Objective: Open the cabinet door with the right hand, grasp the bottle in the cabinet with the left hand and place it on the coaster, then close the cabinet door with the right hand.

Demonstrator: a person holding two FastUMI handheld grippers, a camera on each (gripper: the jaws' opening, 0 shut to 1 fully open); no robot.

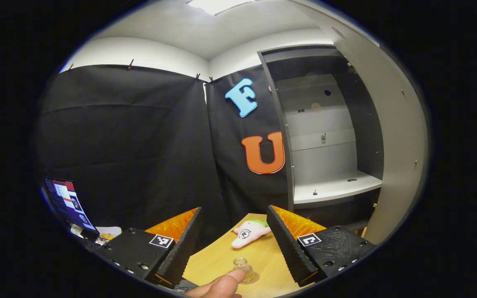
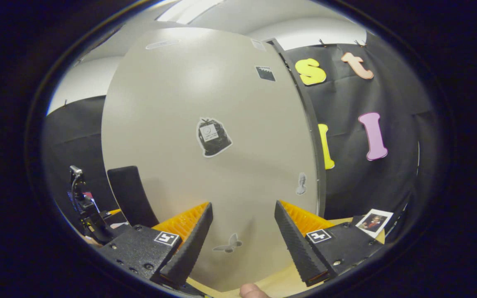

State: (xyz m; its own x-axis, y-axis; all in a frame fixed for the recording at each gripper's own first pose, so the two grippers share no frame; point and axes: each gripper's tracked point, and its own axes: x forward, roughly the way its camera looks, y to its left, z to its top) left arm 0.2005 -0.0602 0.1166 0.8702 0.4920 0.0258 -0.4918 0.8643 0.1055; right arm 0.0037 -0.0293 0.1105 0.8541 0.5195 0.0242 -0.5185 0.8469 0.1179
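Observation:
A small clear glass bottle [image 1: 242,265] stands on a coaster [image 1: 256,278] on the wooden table [image 1: 222,258], low between my left gripper's fingers. The left gripper [image 1: 235,209] is open and holds nothing. A person's fingertip [image 1: 222,285] overlaps the bottle's near side. The cabinet [image 1: 338,186] stands open at the right, its pale shelf bare, with the door [image 1: 396,136] swung out along the right edge. In the right gripper view the door's outer face [image 2: 222,124] is close ahead. My right gripper [image 2: 243,204] is open in front of it, not touching it.
A pink and white plush toy [image 1: 249,232] lies on the table beyond the bottle. A lit screen [image 1: 66,203] stands at the far left. A black block [image 2: 131,194] sits at the door's left edge, a small camera stand [image 2: 79,194] is left of it, and a photo [image 2: 373,221] lies at the right.

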